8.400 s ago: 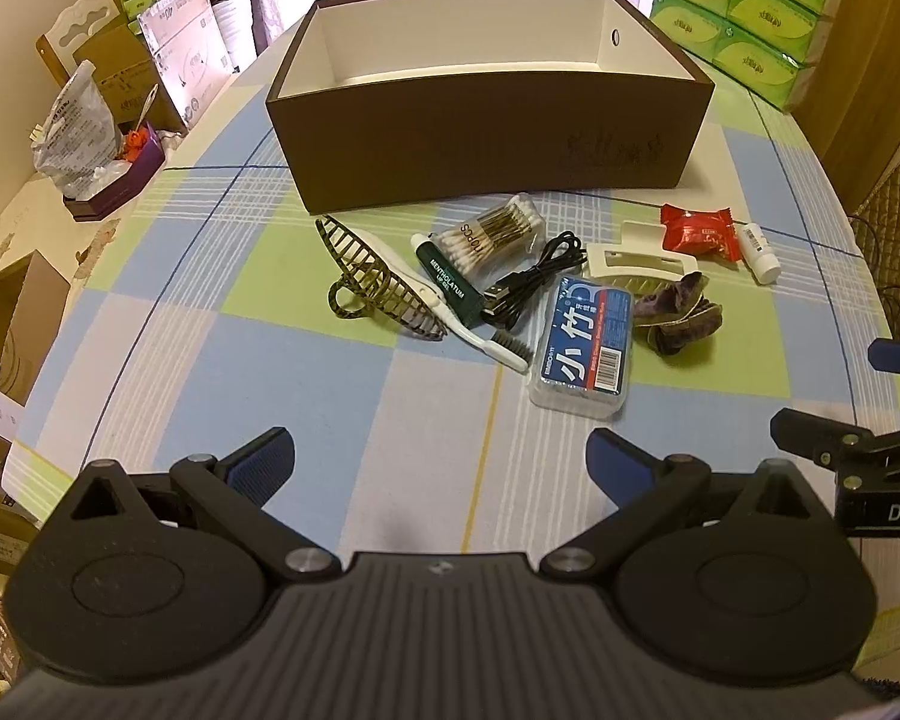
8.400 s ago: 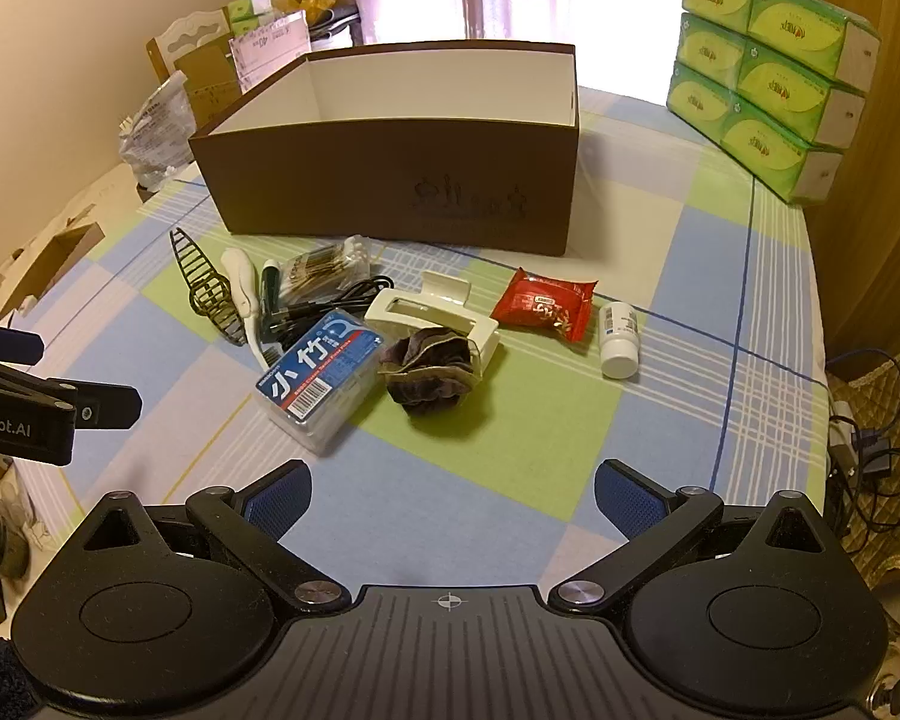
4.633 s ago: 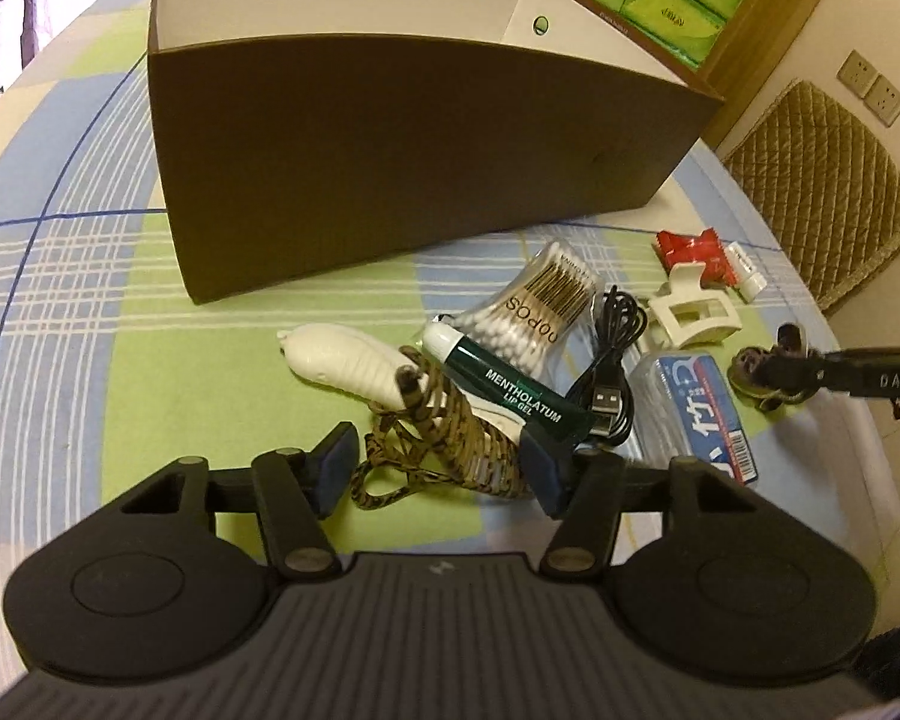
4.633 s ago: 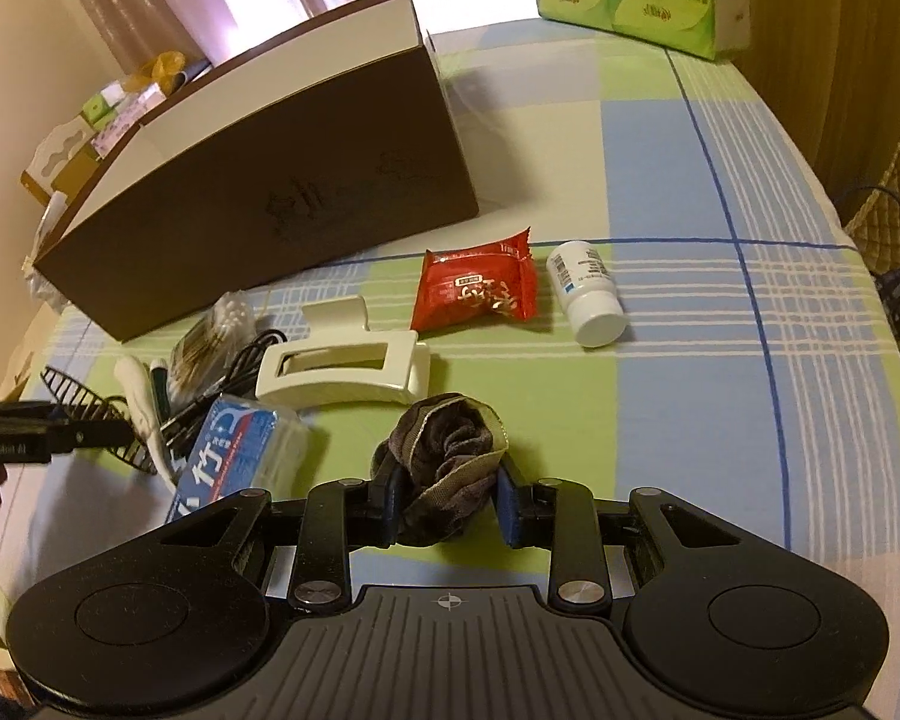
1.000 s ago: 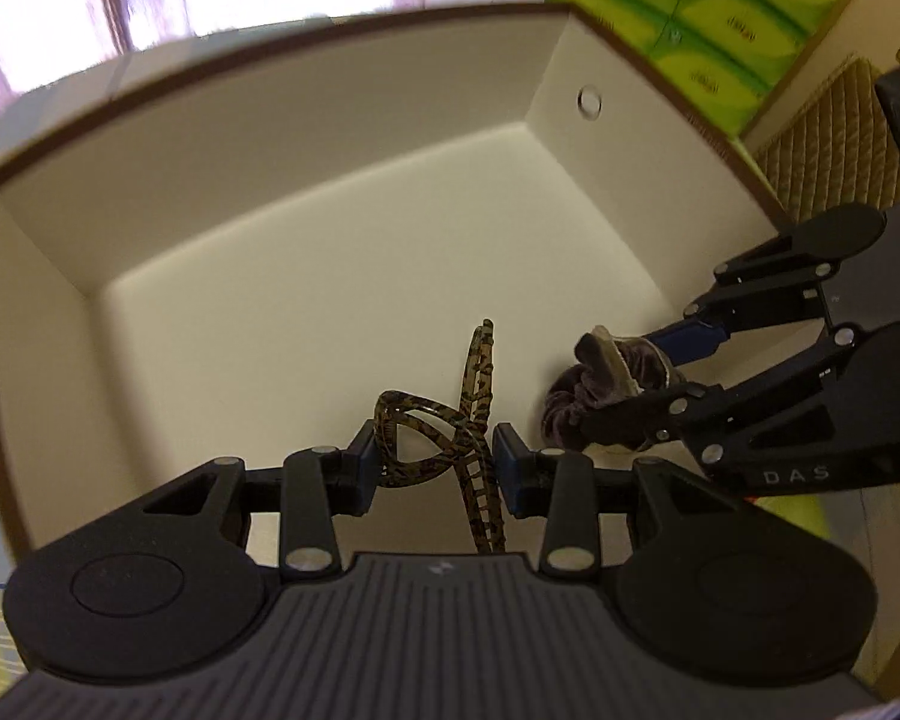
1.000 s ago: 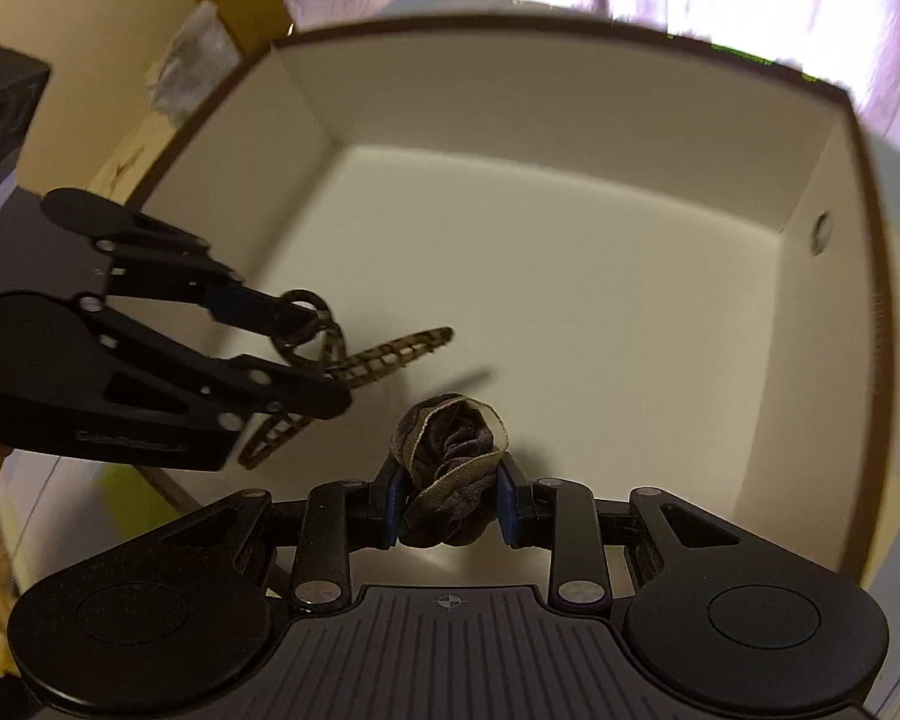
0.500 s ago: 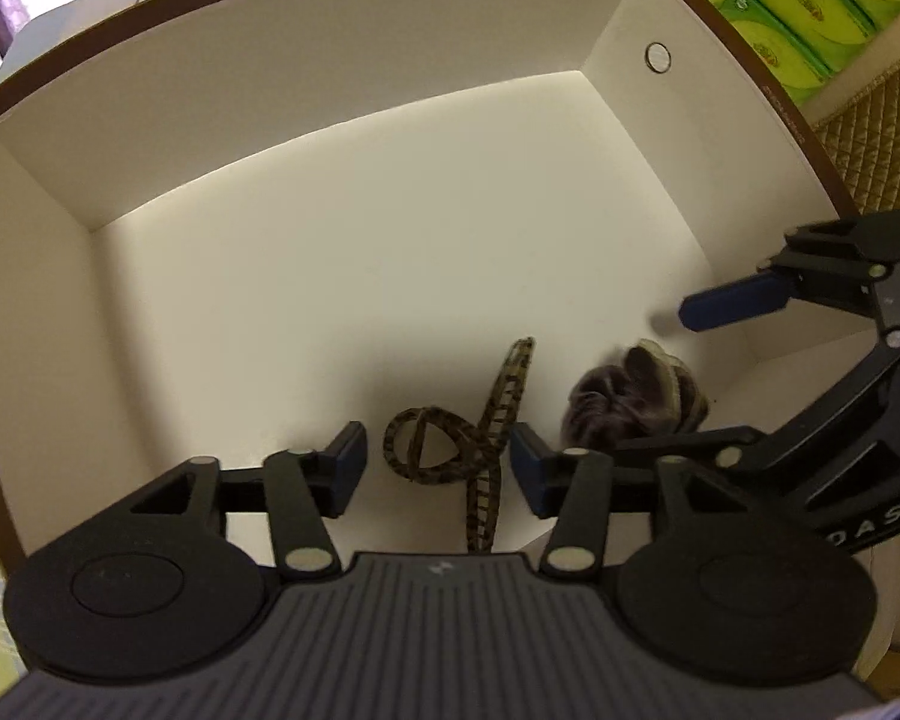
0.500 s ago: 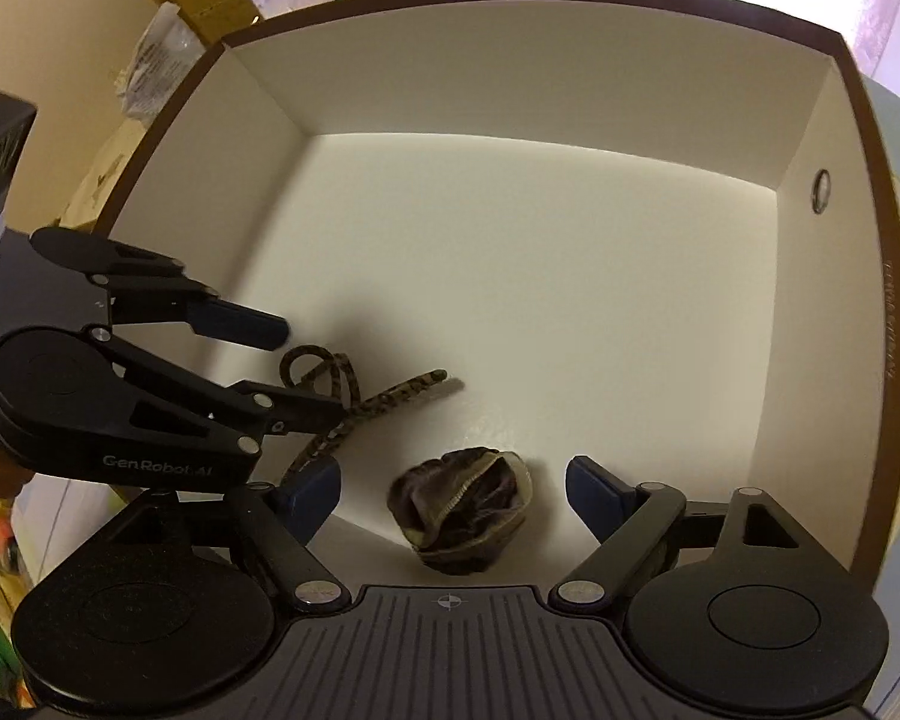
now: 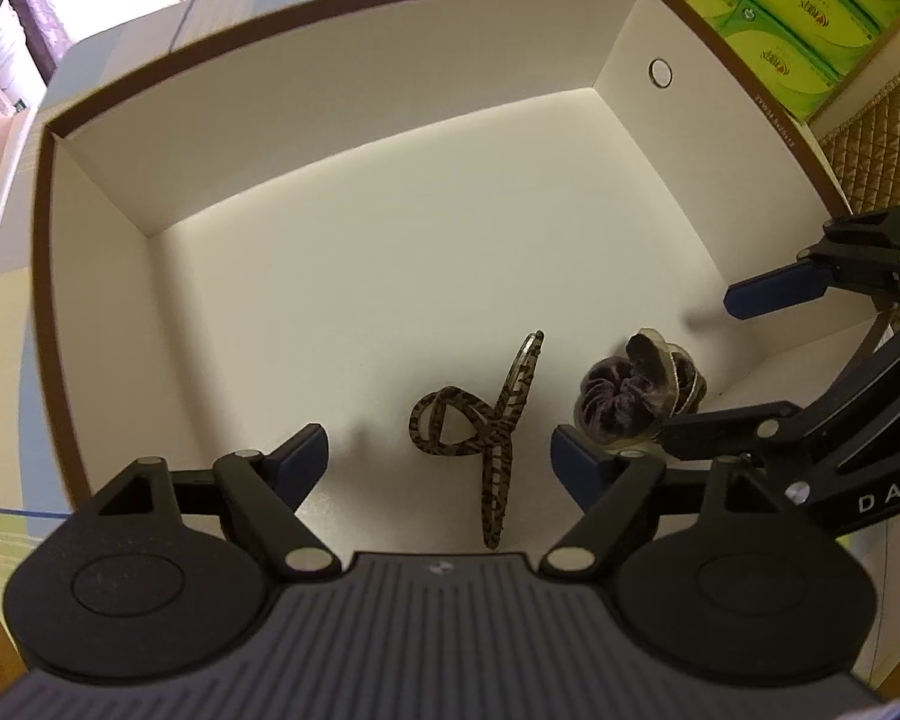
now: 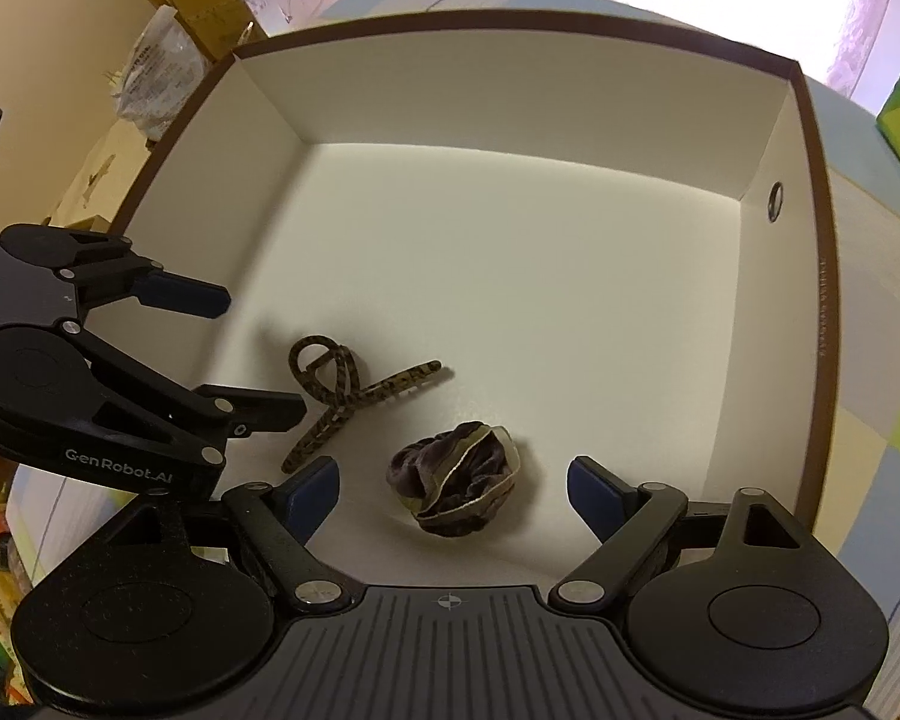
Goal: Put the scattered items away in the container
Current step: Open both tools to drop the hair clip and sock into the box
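Brown box (image 9: 720,24) with cream interior lies below both grippers. Left gripper (image 9: 438,462) jaws spread, holding nothing; leopard-print hair clip (image 9: 480,420) on box floor between them. Right gripper (image 10: 450,486) jaws spread, holding nothing; dark velvet scrunchie (image 10: 456,480) on floor between them, just beside clip.

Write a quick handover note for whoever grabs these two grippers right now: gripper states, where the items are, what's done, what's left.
Left hand-held gripper: open, empty, above the box.
Right hand-held gripper: open, empty, above the box.
Brown box: the leopard-print hair clip and the dark velvet scrunchie lie apart on its floor, near the front wall.
Done: these two items are in the box.
Left: nothing else shows in the box; any other scattered items are out of view, so check the table in front of the box.
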`<move>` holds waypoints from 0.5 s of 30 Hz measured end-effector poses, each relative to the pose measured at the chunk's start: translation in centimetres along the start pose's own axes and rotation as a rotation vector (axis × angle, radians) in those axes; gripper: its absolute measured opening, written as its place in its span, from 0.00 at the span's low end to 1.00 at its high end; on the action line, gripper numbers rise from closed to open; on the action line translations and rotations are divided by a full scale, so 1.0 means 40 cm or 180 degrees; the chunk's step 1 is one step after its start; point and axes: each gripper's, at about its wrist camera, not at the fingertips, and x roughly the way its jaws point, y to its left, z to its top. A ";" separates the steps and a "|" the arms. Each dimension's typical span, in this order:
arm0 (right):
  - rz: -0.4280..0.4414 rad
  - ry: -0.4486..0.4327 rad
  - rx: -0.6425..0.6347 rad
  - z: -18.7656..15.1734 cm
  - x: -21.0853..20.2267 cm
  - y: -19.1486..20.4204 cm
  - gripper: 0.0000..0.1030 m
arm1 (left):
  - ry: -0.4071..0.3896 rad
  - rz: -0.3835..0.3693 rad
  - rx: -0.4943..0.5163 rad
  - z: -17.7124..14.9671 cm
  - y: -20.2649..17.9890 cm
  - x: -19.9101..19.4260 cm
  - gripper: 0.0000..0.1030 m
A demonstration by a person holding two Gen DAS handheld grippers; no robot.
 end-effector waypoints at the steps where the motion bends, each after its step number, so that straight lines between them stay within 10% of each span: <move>1: -0.0005 -0.0019 -0.0005 -0.002 -0.007 0.003 0.86 | -0.0020 0.0019 0.0004 -0.002 -0.003 -0.007 0.76; 15: -0.0021 -0.0369 -0.0094 -0.050 -0.097 0.052 0.86 | -0.0344 0.0326 0.0044 -0.051 -0.068 -0.135 0.81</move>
